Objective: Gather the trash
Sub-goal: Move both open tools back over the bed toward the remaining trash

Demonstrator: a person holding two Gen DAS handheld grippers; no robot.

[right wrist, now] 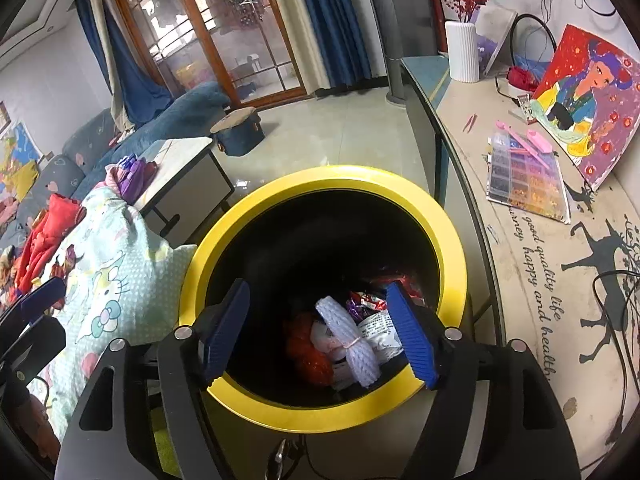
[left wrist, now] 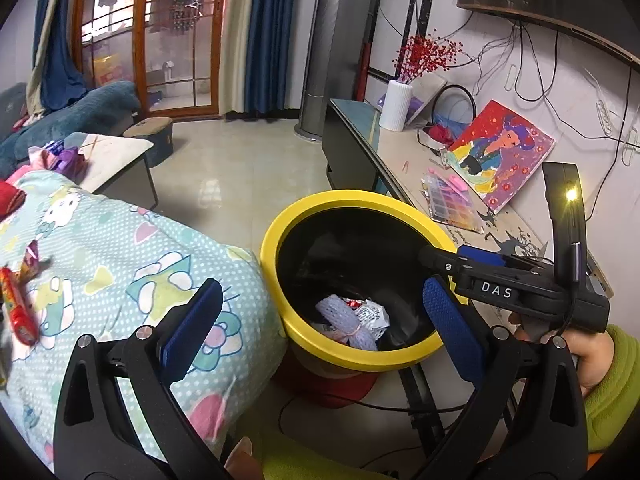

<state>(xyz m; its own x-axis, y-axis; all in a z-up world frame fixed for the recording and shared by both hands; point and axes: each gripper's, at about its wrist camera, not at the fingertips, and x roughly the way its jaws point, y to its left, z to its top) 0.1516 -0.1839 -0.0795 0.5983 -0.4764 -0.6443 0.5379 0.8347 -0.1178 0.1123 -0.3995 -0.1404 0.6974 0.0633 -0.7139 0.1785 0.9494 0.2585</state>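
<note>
A yellow-rimmed black trash bin stands beside the blanket-covered seat. Inside lie a white foam net sleeve, a crumpled printed wrapper and red trash. My left gripper is open and empty, just left of and above the bin. My right gripper is open and empty, directly over the bin's mouth; it also shows in the left wrist view. A red snack packet lies on the blanket at far left.
A Hello Kitty blanket touches the bin's left side. A long cabinet top at right carries a bead organizer, a painting and a white vase. A low coffee table and tiled floor lie beyond.
</note>
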